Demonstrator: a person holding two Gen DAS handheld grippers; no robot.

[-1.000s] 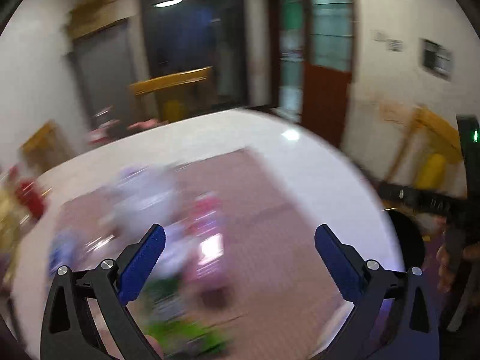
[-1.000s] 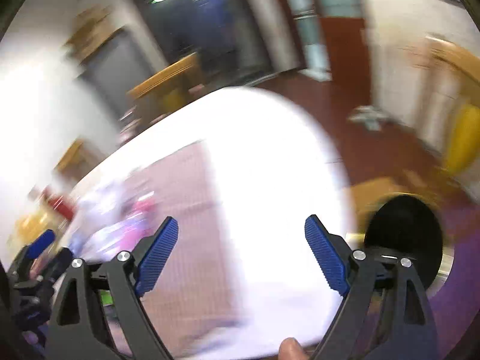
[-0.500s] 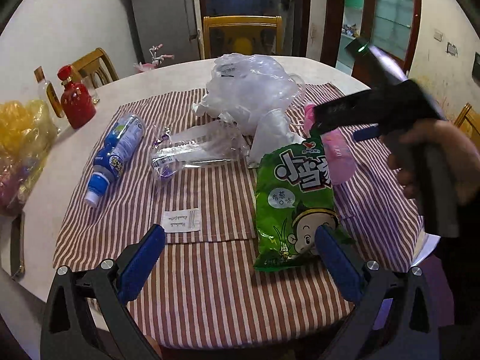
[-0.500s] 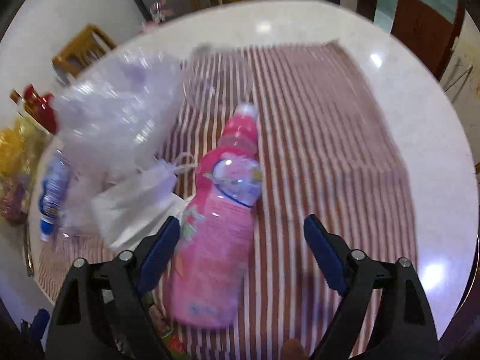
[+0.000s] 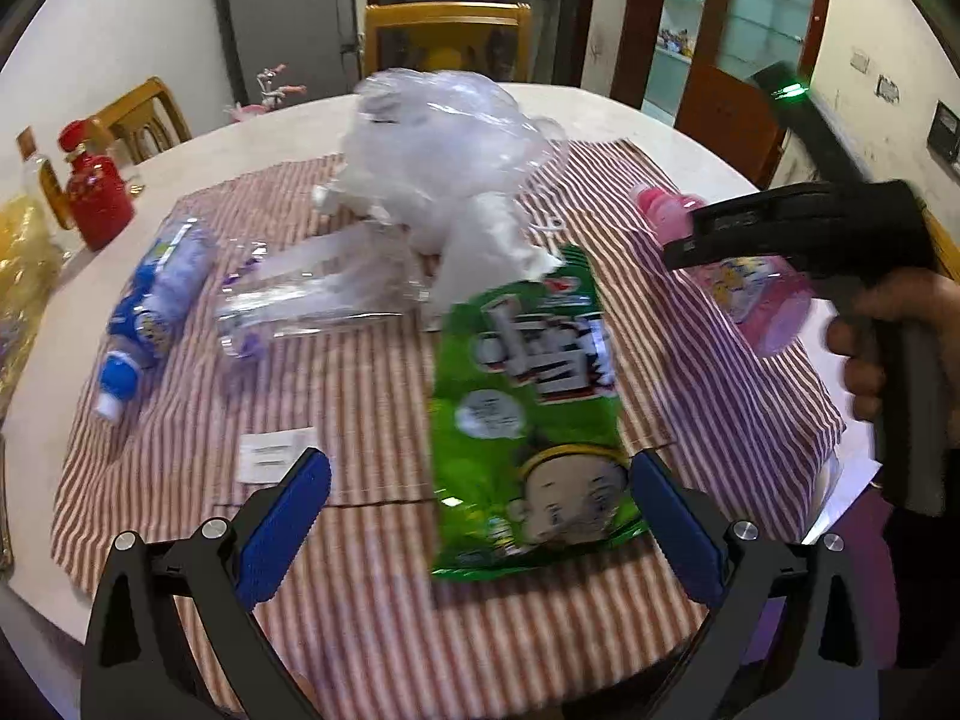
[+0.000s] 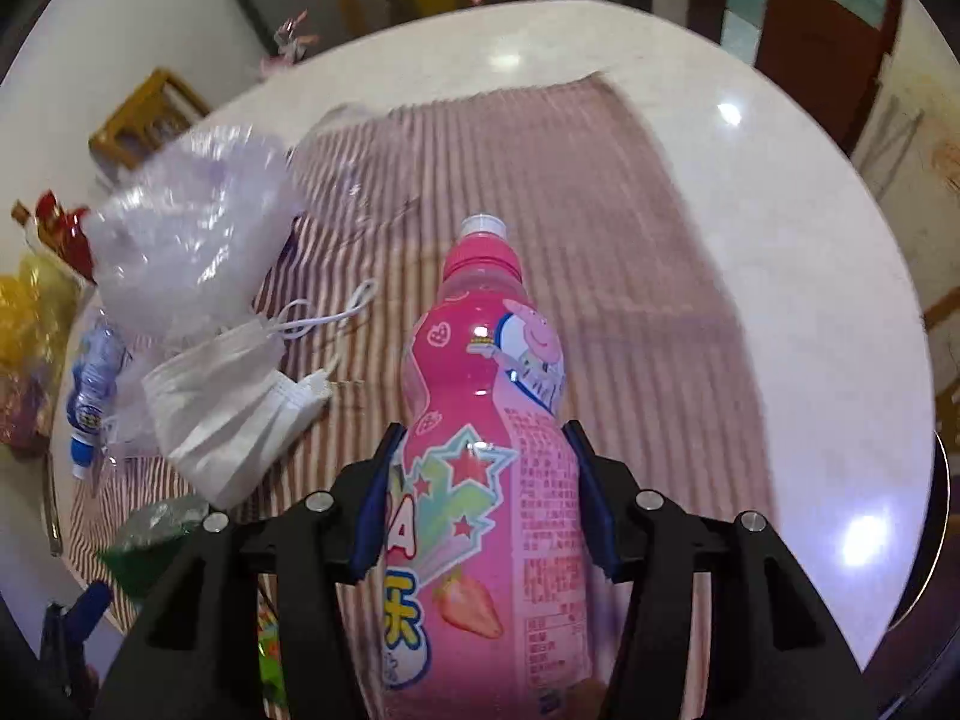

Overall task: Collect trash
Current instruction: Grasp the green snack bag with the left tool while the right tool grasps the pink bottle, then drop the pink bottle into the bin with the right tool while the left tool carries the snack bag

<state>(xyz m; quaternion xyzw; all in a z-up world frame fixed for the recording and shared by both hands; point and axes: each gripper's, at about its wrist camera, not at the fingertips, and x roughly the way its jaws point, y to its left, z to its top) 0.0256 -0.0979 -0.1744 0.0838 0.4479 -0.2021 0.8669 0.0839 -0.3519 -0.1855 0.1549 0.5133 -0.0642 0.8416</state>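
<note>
Bottle: the pink bottle [image 6: 486, 468] lies on its side on the striped cloth [image 6: 540, 192], cap pointing away from us, on the right part of the cloth in the left wrist view.
Right gripper: our right gripper [image 6: 480, 501] has just been closing, and its blue pads now sit against both sides of the pink bottle's lower body, clamped on it as far as we can see.
Right hand: in the left wrist view we see our hand [image 5: 888, 336] around the black handle, held over the bottle.
Left gripper: our left gripper [image 5: 480, 516] hangs above the near edge of the cloth with its fingers [image 5: 282, 528] wide apart; nothing is gripped.
Snack bag: the green snack bag [image 5: 528, 414] lies flat between and just beyond our left fingers, and we cannot tell whether the right pad touches it.
Other trash: a clear plastic bag [image 5: 444, 144] sits crumpled at the middle of the cloth, a white face mask [image 6: 234, 396] just beside it, a flattened clear bottle [image 5: 312, 294] to the left, and a blue-labelled bottle [image 5: 156, 312] on the cloth's left edge.
Small item: a white paper slip [image 5: 273, 456] lies near our left finger.
Table: the round white table [image 6: 780, 240] carries it all; a red bottle [image 5: 96, 192] stands at its far left.
</note>
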